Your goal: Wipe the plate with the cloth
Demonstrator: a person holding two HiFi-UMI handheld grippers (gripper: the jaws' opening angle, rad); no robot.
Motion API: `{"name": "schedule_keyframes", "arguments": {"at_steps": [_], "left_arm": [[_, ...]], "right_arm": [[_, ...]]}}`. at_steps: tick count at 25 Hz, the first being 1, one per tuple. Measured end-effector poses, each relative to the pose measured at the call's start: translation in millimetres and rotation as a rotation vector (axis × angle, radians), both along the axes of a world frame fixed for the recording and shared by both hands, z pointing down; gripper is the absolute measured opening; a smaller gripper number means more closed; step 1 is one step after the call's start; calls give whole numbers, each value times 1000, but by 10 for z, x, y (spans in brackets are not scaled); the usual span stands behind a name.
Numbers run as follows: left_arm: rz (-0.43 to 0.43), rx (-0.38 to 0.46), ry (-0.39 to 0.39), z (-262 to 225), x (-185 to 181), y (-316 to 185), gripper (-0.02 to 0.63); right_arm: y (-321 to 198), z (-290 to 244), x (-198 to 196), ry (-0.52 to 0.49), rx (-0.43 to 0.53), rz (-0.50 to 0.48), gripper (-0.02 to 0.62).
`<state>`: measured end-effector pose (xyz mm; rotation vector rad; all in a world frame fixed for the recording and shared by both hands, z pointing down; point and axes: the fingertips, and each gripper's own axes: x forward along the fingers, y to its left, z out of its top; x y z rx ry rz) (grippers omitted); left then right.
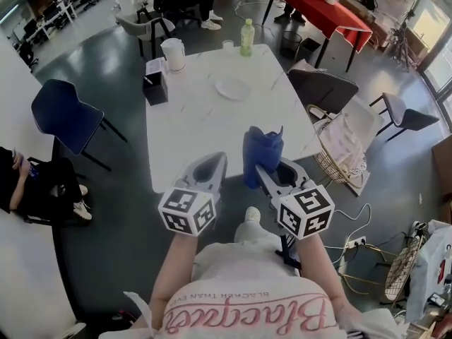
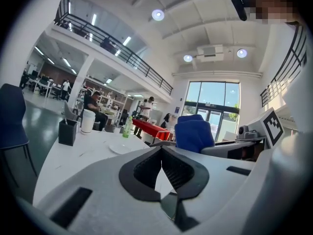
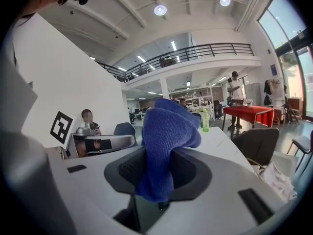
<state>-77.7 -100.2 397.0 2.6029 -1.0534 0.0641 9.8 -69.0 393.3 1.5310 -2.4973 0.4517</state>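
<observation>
Blue cloth (image 1: 263, 154) stands bunched upright in the right gripper (image 1: 266, 172), whose jaws are clamped on its lower part. In the right gripper view the fabric (image 3: 168, 131) fills the gap between the pads and rises above them. The left gripper (image 1: 214, 164) is pinched together on nothing. Its own view shows the two jaws of the left gripper (image 2: 162, 155) meeting at the tips with only bare table behind the small gap.

Both grippers hang side by side off the near edge of the white table (image 1: 205, 126), their noses angled slightly toward each other. The plate (image 1: 232, 88) lies well ahead of both, out past the middle of the tabletop and roughly between their two lines. It sits flat and empty, apart from the black box (image 1: 155, 87) to its left and the green bottle (image 1: 246, 37) beyond it. From the left gripper it sits ahead and a little left of the jaw line (image 2: 120, 148). From the right gripper the cloth's own bulk hides it.

Being round, the plate offers no long axis to line up with. Neither gripper looks clearly nearer, so the cloth-bearing right one probably has to reach forward and slightly rightward of its present heading. The free left one is placed to steady the rim.
</observation>
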Motion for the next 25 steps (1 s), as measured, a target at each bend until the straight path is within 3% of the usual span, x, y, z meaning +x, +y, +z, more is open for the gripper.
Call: {"name": "schedule_keyframes", "arguments": {"at_steps": [15,25], "left_arm": [[-128,-2,-3,-25,830,-1289,5],[-209,-67,9,130,935,-1681,6]], "right_arm": [[-1346,58,832,19,-25,-151,117],[-1815,156,993,2,-51,-211,117]]}}
